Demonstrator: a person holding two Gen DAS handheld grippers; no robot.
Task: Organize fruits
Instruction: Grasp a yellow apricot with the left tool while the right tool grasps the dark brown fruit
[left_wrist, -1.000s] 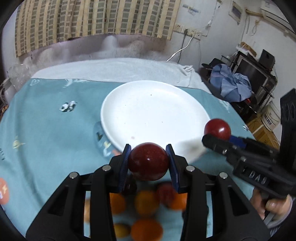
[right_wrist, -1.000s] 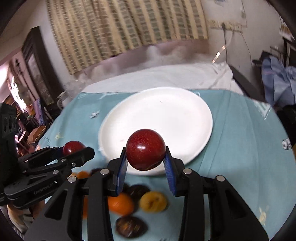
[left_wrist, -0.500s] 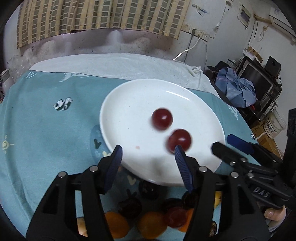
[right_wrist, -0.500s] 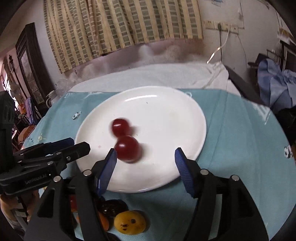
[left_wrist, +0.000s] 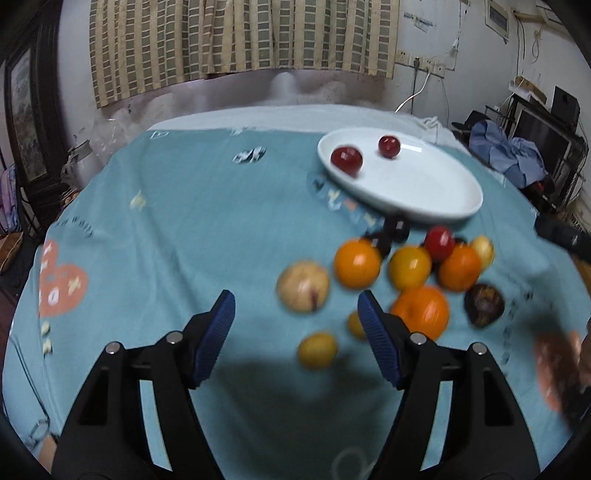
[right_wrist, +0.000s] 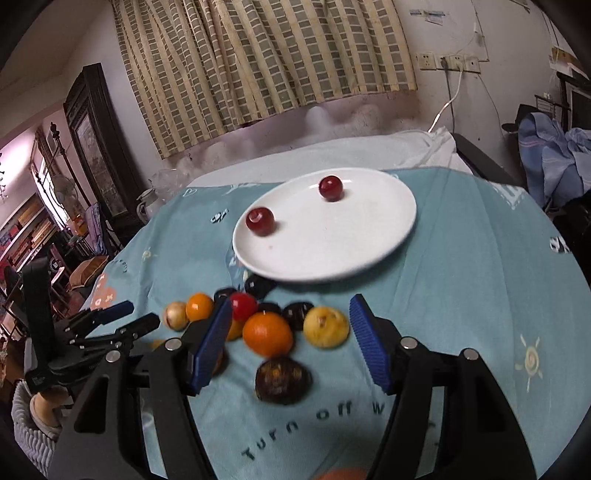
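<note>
A white plate sits on the teal cloth and holds two red plums, which also show in the left wrist view. In front of the plate lies a heap of loose fruit: oranges, a yellow fruit, dark plums, a red plum and a pale apple. My left gripper is open and empty, near and left of the heap. My right gripper is open and empty above the heap.
The round table's teal cloth spreads wide to the left. Curtains and a white-covered ledge stand behind the table. Clothes and furniture crowd the right side. The left gripper also shows at the lower left of the right wrist view.
Both grippers opened and let their red plums fall onto the plate, where they rolled apart. Both grippers then drew back from the plate toward the fruit heap.
</note>
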